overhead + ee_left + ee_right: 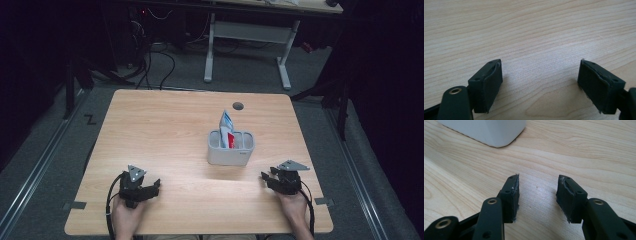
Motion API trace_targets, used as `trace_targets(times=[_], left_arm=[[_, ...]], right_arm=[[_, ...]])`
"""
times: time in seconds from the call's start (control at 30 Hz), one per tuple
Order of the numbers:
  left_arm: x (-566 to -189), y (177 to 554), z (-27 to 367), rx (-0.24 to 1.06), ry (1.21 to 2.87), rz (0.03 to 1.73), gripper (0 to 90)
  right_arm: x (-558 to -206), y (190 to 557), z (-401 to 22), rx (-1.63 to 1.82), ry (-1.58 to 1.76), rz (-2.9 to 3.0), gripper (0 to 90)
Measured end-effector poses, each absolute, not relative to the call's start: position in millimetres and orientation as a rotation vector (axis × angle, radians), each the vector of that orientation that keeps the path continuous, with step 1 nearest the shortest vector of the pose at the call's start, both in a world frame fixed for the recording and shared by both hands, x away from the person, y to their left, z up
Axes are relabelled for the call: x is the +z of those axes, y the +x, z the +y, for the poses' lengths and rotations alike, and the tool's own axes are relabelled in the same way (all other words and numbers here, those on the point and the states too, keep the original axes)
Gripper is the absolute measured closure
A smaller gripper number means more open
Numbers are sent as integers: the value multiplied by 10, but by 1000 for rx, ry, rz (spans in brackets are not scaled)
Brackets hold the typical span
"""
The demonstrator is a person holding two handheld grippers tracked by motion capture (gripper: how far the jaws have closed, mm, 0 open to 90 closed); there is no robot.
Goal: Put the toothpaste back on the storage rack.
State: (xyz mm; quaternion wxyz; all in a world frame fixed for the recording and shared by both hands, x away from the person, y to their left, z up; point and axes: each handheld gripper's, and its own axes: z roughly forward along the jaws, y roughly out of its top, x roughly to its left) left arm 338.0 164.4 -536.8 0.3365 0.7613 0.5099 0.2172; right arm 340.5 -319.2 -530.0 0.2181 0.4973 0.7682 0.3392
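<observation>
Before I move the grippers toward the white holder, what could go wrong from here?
1. The toothpaste tube stands tall and leaning in the white holder; a pull at an angle could tip the light holder over.
2. The right gripper sits low over the table with its jaws open and empty; a low approach may push the holder instead of reaching the tube.
3. The left gripper is far away, so it cannot quickly steady the holder.

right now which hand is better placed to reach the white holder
Right. The right hand-held gripper lies nearer the holder, whose corner shows just ahead of its open jaws. The left hand-held gripper sits farther off, facing bare table.
</observation>
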Motion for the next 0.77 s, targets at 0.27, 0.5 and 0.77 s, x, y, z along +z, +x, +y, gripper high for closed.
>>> trace_targets(times=[0.27, 0.5, 0.77], left_arm=[[-5368, 3381, 1644, 566, 1985, 1329, 205], [-5368, 3381, 1644, 566, 1985, 1329, 205], [-5367, 3381, 1645, 564, 1985, 1331, 205]], right_arm=[[-5303, 3415, -3166, 923, 1351, 2144, 467], [-5305, 3430, -3159, 916, 1361, 2139, 416], [-5305, 3435, -3155, 910, 1368, 2136, 399]])
